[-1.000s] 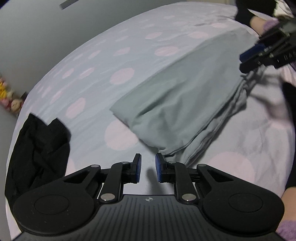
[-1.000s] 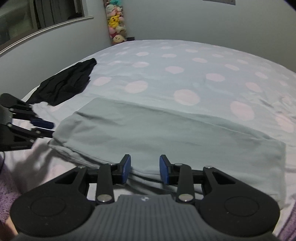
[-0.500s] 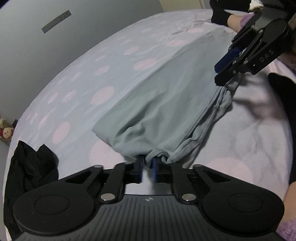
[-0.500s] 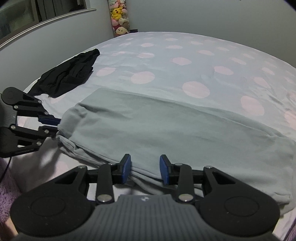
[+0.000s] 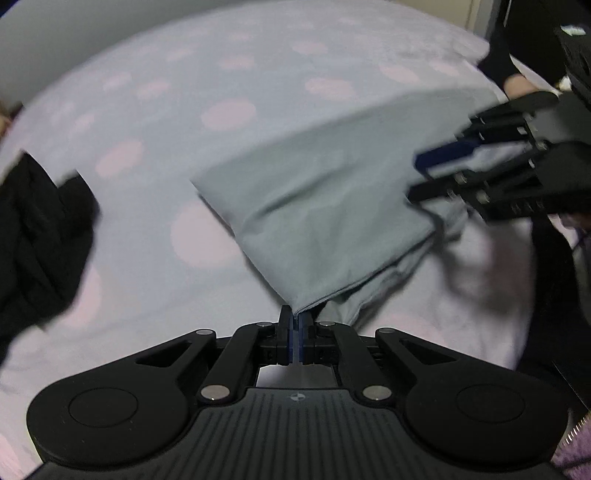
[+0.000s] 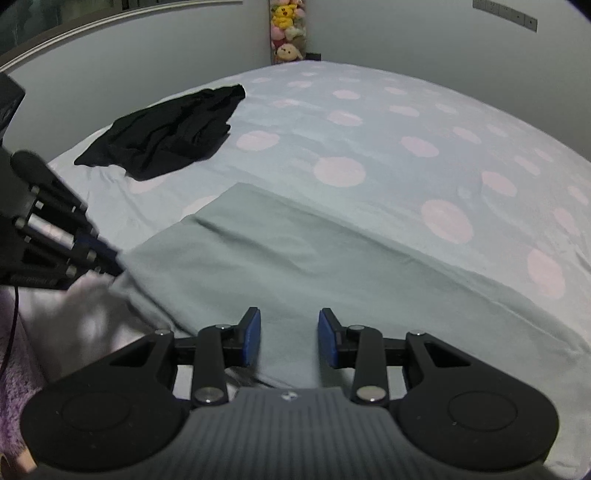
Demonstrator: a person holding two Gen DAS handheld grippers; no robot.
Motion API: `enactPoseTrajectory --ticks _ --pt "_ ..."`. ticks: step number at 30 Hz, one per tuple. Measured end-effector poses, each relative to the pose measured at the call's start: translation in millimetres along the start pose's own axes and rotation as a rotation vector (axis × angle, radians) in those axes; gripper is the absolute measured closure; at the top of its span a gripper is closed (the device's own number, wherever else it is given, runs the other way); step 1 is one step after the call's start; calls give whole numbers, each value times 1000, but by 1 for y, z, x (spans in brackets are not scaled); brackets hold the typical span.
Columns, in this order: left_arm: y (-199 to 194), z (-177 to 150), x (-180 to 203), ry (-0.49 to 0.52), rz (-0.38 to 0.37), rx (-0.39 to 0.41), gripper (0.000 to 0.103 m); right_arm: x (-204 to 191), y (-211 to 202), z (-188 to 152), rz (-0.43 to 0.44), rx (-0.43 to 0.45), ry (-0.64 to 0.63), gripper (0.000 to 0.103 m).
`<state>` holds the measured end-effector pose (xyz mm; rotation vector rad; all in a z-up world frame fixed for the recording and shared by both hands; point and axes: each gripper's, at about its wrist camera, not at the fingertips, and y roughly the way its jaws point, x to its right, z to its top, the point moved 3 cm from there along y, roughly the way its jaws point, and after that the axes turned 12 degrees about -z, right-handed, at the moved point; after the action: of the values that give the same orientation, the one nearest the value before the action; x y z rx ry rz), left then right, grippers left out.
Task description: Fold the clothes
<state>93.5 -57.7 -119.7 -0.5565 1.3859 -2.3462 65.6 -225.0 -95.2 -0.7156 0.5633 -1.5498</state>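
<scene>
A grey-green folded garment (image 5: 325, 214) lies on the polka-dot bed sheet (image 5: 184, 122). My left gripper (image 5: 295, 325) is shut on the garment's near corner, which is lifted a little. In the right wrist view the garment (image 6: 314, 258) spreads across the bed, and the left gripper (image 6: 110, 258) holds its left corner. My right gripper (image 6: 290, 332) is open over the garment's near edge, with cloth between its blue pads (image 6: 251, 336). It also shows in the left wrist view (image 5: 436, 173), open at the garment's far corner.
A crumpled black garment (image 6: 166, 133) lies on the sheet at the far left; it also shows at the left in the left wrist view (image 5: 37, 240). Plush toys (image 6: 288, 33) stand by the wall behind the bed. A person's dark clothing (image 5: 546, 258) is at the right.
My left gripper has closed on the garment's corner and lifted it. The right gripper has stayed open and come in over the garment's edge.
</scene>
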Motion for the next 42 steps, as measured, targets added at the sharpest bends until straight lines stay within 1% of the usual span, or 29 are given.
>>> enactPoseTrajectory --ticks 5,8,11,15,20,25,29,31,35,39,40,42 --pt "9 -11 4 5 -28 -67 102 2 5 -3 12 -23 25 65" --pt "9 -10 5 -9 -12 -63 102 2 3 7 35 -3 3 65" --pt "10 -5 8 -7 -4 -86 102 -5 8 26 82 -8 -94 65" --pt "8 1 3 -29 -17 -119 102 -20 24 51 163 -62 -240 67" --pt "16 8 -3 -46 -44 -194 102 -34 42 81 222 -128 -375 71" --pt "25 16 -8 -48 -62 -276 102 -48 56 108 241 -175 -500 72" --pt "32 17 -10 -34 -73 -314 102 -57 72 129 274 -206 -550 72" --pt "35 18 -10 -23 -77 -332 102 -61 84 135 294 -235 -569 73" --pt "37 20 -12 0 -102 -367 102 -69 106 142 317 -285 -587 73" --pt "41 22 -17 -11 -131 -398 102 -73 125 146 339 -325 -580 73" --pt "42 23 -18 -12 -136 -404 102 -74 127 145 343 -334 -577 75" --pt "42 22 -17 -7 -137 -408 102 -76 131 143 359 -352 -570 95"
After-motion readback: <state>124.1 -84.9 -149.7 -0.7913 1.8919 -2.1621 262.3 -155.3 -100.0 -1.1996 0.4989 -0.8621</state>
